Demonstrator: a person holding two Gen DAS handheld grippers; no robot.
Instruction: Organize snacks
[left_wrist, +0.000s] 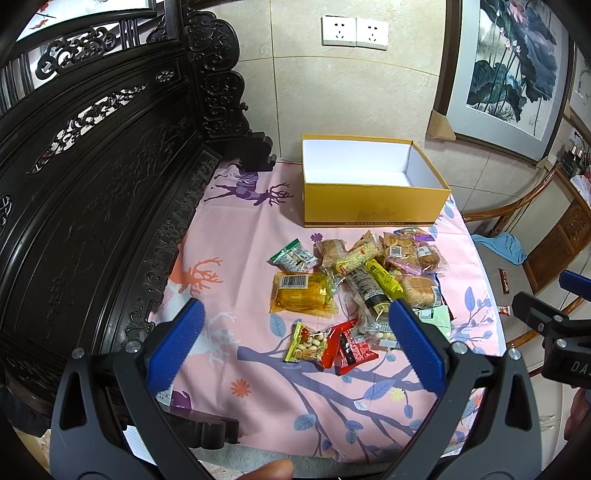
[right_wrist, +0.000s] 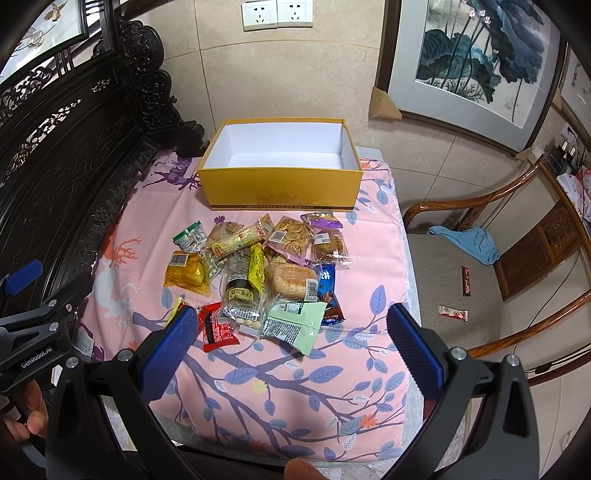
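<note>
A pile of wrapped snacks (left_wrist: 364, 275) (right_wrist: 258, 266) lies on the pink patterned cloth (left_wrist: 280, 402) (right_wrist: 280, 387). Behind the pile stands an open yellow box (left_wrist: 369, 205) (right_wrist: 280, 190), white and bare inside. My left gripper (left_wrist: 295, 314) hovers open above the pile's near left side, over a peanut packet (left_wrist: 306, 341) and a red packet (left_wrist: 349, 347). My right gripper (right_wrist: 290, 321) is open too, above the near edge of the pile, with a pale green packet (right_wrist: 295, 325) between its blue pads. Neither holds anything.
A dark carved wooden bench back (left_wrist: 92, 192) (right_wrist: 55, 177) runs along the left. To the right stands a wooden chair (right_wrist: 491, 266) with a blue rag (right_wrist: 469, 243) and two small snack bars (right_wrist: 466, 281) on its seat. Framed paintings (right_wrist: 472, 66) lean on the wall.
</note>
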